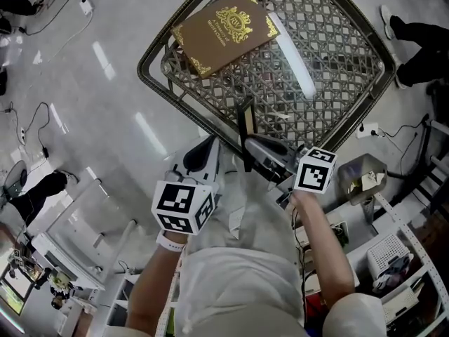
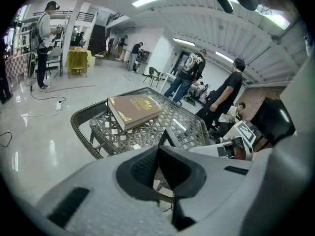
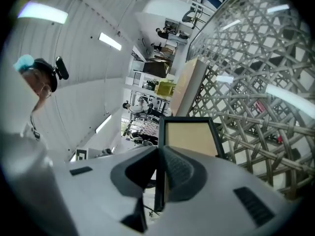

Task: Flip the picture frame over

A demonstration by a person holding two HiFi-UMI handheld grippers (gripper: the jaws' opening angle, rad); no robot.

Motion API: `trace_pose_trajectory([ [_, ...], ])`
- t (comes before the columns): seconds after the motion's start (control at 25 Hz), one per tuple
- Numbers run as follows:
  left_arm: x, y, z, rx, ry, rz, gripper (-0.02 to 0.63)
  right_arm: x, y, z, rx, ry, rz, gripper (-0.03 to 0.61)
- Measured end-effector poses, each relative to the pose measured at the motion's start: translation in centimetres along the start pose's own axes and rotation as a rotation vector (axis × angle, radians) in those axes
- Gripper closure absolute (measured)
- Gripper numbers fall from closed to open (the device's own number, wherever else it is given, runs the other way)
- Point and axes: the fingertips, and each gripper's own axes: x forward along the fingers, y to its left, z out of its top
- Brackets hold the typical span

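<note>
At the left, my left tongs (image 1: 210, 146) are staying closed, and I am seeing nothing between them in the left gripper view (image 2: 158, 149). They are waiting just beside the frame, not touching it as far as I can tell.

In the middle, the frame (image 1: 245, 128) is standing upright on its edge at the near corner of the bench (image 1: 151, 72). I cannot tell whether its lower edge is resting on the bench or hanging just above it. A plain beige panel (image 3: 189, 137) is facing my right camera, inside a thin dark border.

At the right, my right tongs (image 1: 251, 153) are gripping the frame by one dark side rail, which is running straight down between the pads (image 3: 160, 154).

I am judging the frame to be light, stiff and thin. The rail is looking smooth, so it could be slipping or swinging in a one-sided grip. If there is glass in it, it is fragile, so I should be laying it down gently. The best hold is on the rail near the middle of a side, never on the panel.

I am counting one frame, one brown book (image 1: 226, 28) lying well apart on the far part, one bench and two tongs.
</note>
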Motion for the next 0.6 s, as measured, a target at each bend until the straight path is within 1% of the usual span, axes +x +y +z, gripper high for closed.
trace_pose_trajectory([
  [0.12,0.2,-0.1,0.0,0.001,0.004,0.001,0.589,-0.3,-0.6,-0.2,0.04,0.001,0.018,0.525],
  [0.36,0.8,-0.6,0.0,0.005,0.016,-0.003,0.589,-0.9,-0.8,0.5,0.118,-0.034,0.086,0.525],
  [0.6,1.5,-1.3,0.1,0.019,0.025,-0.011,0.589,-2.2,-1.5,1.6,0.132,-0.067,0.101,0.523],
])
